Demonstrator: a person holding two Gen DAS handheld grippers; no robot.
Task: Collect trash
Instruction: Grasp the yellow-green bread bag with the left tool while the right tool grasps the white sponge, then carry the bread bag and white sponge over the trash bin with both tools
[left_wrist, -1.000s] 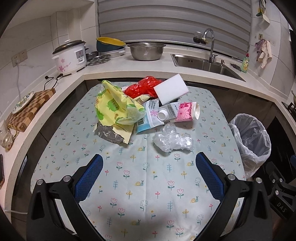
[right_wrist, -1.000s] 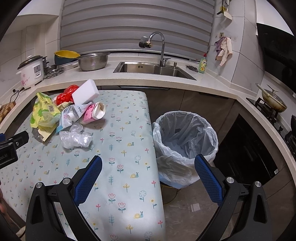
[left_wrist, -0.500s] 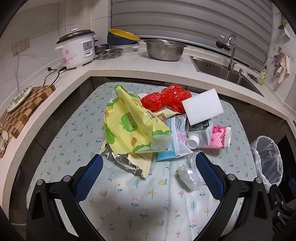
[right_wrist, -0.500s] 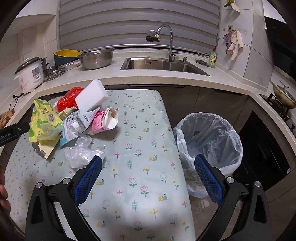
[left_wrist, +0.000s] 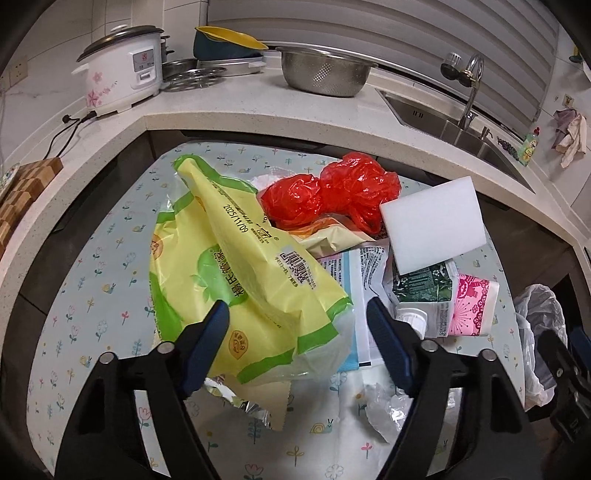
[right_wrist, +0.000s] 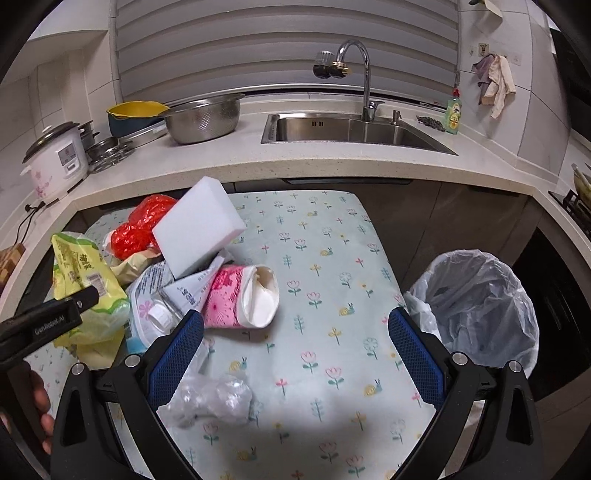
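1. Both sets of jaws stand wide apart and hold nothing. The left gripper (left_wrist: 295, 325) has its blue pads on either side of the yellow-green snack bag (left_wrist: 236, 280), the left pad against the bag's near face, the right pad just off its crumpled corner; whether that pad touches cannot be told.
2. The right gripper (right_wrist: 295, 350) hangs over the flowered tablecloth (right_wrist: 317, 258), with a crumpled clear plastic wrap (right_wrist: 210, 402) lying just beside its left pad and not between the fingers.
3. All the trash lies in one heap on the table's far left part: the yellow-green snack bag on top of a strip of foil wrapper (left_wrist: 240, 402), a red plastic bag (left_wrist: 332, 195) behind it, a white foam block (right_wrist: 197, 225) leaning on the pile, a pink paper cup (right_wrist: 243, 299) on its side with its mouth towards the bin, and a flattened carton with a white cap (right_wrist: 159, 314) under the block.
4. The lined trash bin (right_wrist: 480, 314) stands on the floor just off the table's right edge. Its clear liner looks empty, though the bottom is not plainly visible.
5. Judged from this, collection has barely begun: nothing is gripped and no item appears binned. Every piece remains to be picked up and carried right, with the snack bag the likely first grab.
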